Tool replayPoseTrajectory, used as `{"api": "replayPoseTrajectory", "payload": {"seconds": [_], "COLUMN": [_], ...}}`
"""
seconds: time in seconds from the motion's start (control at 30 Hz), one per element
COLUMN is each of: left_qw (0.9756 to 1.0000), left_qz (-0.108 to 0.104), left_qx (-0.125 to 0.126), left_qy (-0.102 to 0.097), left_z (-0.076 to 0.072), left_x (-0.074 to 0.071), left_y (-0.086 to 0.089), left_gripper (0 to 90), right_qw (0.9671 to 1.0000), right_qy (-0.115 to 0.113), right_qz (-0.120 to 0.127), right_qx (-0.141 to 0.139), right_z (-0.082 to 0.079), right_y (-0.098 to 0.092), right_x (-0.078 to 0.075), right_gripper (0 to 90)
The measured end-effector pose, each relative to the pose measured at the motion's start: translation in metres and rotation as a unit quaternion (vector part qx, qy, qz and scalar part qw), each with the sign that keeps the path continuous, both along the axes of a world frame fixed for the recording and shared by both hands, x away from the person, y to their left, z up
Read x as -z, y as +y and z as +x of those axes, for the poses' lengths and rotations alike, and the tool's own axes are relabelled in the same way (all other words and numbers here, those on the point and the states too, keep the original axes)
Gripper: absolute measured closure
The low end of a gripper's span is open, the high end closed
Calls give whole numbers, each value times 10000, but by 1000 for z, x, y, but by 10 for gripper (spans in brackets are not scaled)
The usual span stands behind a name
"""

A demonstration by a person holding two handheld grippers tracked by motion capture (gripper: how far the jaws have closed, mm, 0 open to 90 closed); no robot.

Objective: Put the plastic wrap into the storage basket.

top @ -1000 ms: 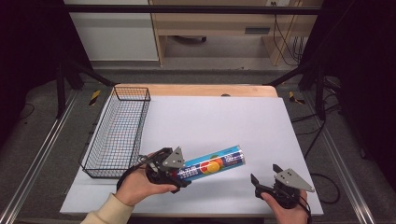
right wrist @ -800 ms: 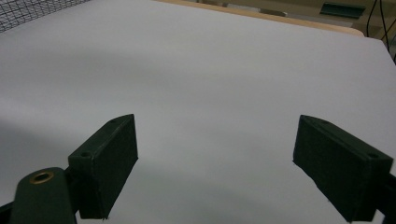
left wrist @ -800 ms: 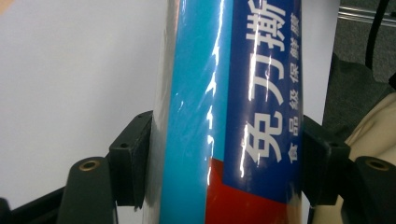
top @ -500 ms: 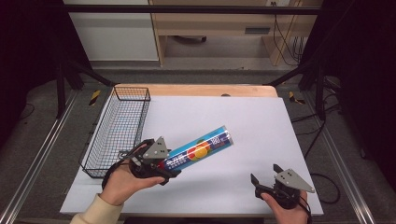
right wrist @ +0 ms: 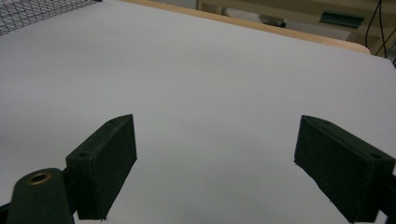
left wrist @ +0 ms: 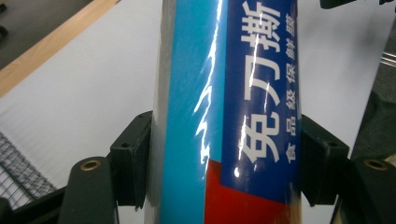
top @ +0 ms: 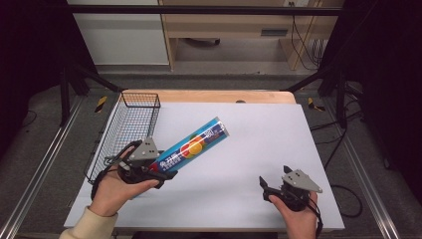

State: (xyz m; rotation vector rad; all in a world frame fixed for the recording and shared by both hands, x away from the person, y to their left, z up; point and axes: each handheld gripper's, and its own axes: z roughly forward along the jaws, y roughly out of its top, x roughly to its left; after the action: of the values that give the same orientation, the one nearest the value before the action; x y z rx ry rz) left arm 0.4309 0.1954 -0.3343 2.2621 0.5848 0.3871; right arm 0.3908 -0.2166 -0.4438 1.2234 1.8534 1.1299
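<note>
1. The left claw (top: 166,174) is closed tight on a long tube (top: 195,143). One end of the tube is squeezed between the two black pads (left wrist: 133,156), one on each side.
2. The tube is held up off the surface (top: 249,144), near the front left corner. Its free end is tipped up and away, toward the middle of the surface.
3. The tube is probably gripped at its end so the long part can be swung over and dropped into the wire basket (top: 127,134).
4. The basket is set along the left edge of the surface, just beside the left claw, so it looks like an easy drop.
5. The right claw (top: 266,188) is held wide, with nothing between its pads. It is kept low near the front right corner, well apart from the tube, likely to stay out of the way.
6. In the left claw view, the blue and red wrap and white letters on the tube can be seen up close, and how the pads press on it.
7. In the high view, the whole tube, the basket and both hands are seen together.
8. In the right claw view, bare white surface is seen between the pads, with a bit of the basket (right wrist: 42,11) at the far left corner.
</note>
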Motion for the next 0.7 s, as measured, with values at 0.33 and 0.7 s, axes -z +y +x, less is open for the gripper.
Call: {"api": "replayPoseTrajectory", "payload": {"seconds": [0.33,0.7], "left_qw": [9985,9954], "left_qz": [-105,-85], "left_qx": [-526,-936], "left_qy": [-107,-166], "left_z": [0,-11], "left_x": [-14,-14], "left_y": [29,46], "left_gripper": [317,318], "right_qw": [9998,9992], "right_qy": [-163,-299], "right_qz": [69,187], "right_qx": [28,188], "right_z": [8,-2], "right_y": [6,-8], "right_x": [7,0], "right_gripper": [123,125]}}
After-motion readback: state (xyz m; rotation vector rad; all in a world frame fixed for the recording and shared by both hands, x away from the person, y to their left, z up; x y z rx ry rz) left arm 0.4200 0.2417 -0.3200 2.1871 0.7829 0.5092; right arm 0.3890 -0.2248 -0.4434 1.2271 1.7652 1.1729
